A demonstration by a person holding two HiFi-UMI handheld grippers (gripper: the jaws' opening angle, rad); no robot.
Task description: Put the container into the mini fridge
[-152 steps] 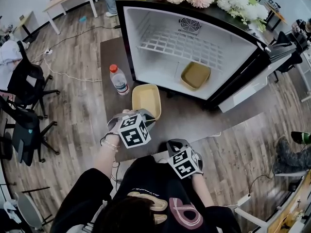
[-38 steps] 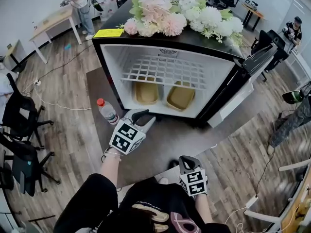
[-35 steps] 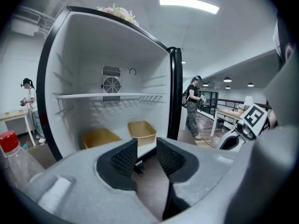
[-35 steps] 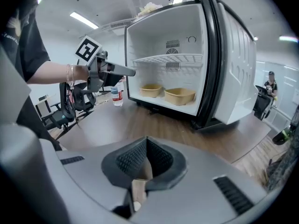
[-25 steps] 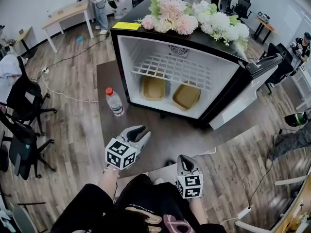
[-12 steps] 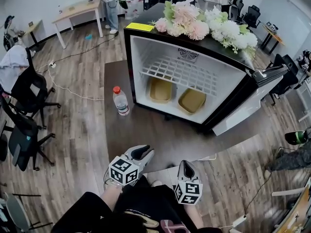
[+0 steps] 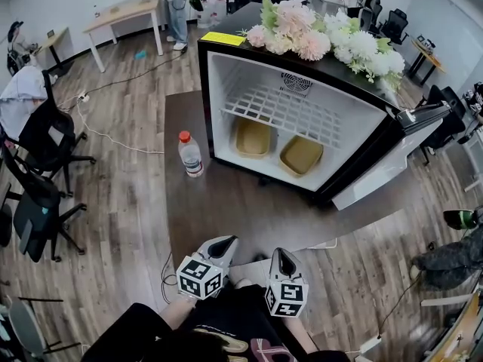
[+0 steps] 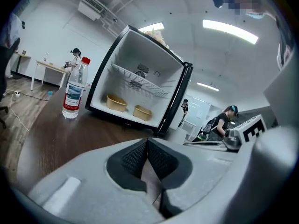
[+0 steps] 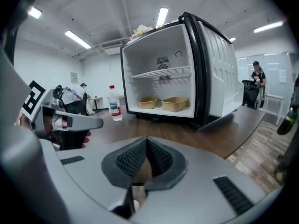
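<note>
table [image 7: 226, 210]: dark brown top, everything sits on it, wood floor all around
fridge [image 7: 343, 111]: far side of the table, wide open, white inside, black shell
door [image 7: 385, 168]: swung out to the right, white inner face showing
flowers [image 7: 317, 36]: pink and white bunch lying across the fridge top
shelf [image 7: 283, 111]: white wire rack about halfway up inside, bare
left gripper [image 7: 219, 246]: near edge of the table, close to the person, aimed at the fridge; jaws have just been closing and are now pressed together with nothing in them
right gripper [image 7: 283, 256]: just beside the left one, same heading, pads squeezed together too, not pinching anything
left container [image 7: 253, 136]: tan tub on the fridge floor under the shelf, left side
right container [image 7: 301, 155]: same kind of tub, just beside the first, a bit nearer the front
bottle [image 7: 190, 154]: clear, red cap, upright on the table just left of the fridge
</note>
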